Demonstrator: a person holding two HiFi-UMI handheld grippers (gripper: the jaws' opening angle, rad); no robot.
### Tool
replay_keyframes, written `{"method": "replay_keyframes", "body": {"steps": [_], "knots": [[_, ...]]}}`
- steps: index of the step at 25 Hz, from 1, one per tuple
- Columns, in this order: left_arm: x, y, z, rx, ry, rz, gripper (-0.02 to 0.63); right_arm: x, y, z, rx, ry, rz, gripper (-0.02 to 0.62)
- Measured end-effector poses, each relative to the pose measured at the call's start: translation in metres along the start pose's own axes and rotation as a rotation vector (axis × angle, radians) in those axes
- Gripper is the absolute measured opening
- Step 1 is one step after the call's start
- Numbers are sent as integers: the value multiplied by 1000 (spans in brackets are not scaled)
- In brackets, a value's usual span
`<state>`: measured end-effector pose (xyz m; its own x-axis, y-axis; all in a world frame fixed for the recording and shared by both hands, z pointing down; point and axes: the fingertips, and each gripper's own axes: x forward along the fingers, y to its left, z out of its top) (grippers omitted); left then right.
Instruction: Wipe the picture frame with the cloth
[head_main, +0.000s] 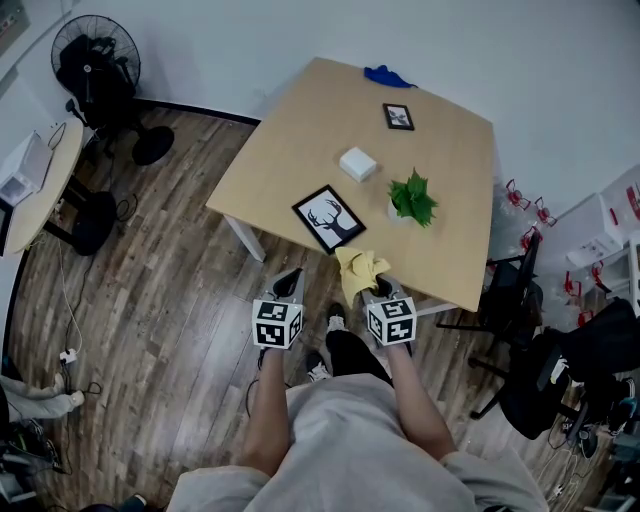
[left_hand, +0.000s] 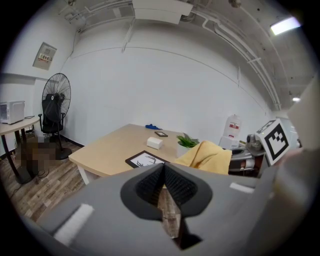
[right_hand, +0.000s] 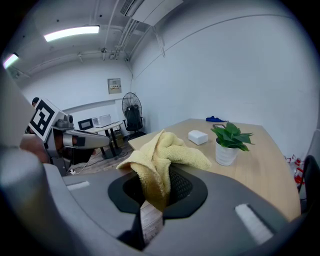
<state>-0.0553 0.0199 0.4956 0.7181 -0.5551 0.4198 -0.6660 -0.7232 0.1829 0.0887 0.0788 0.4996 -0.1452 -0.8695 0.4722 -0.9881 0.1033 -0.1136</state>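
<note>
A black picture frame (head_main: 330, 217) with a deer drawing lies flat near the front edge of the wooden table (head_main: 290, 140); it also shows in the left gripper view (left_hand: 146, 159). My right gripper (head_main: 377, 287) is shut on a yellow cloth (head_main: 359, 269), which bunches above its jaws (right_hand: 165, 157) at the table's front edge. My left gripper (head_main: 288, 284) hangs shut and empty over the floor, just short of the table, left of the right one. A second, smaller frame (head_main: 398, 116) lies at the far side.
On the table stand a potted green plant (head_main: 412, 198), a white box (head_main: 357, 163) and a blue object (head_main: 388, 75) at the far edge. A black fan (head_main: 97, 70) stands left by a side table (head_main: 45, 180). Black chairs (head_main: 520, 310) crowd the right.
</note>
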Motion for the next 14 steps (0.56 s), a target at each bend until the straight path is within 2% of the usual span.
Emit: {"method": "replay_keyframes", "body": {"steps": [14], "knots": [[2, -9, -2, 25, 6, -5, 52, -7, -4, -3, 7, -21, 1, 46]]}}
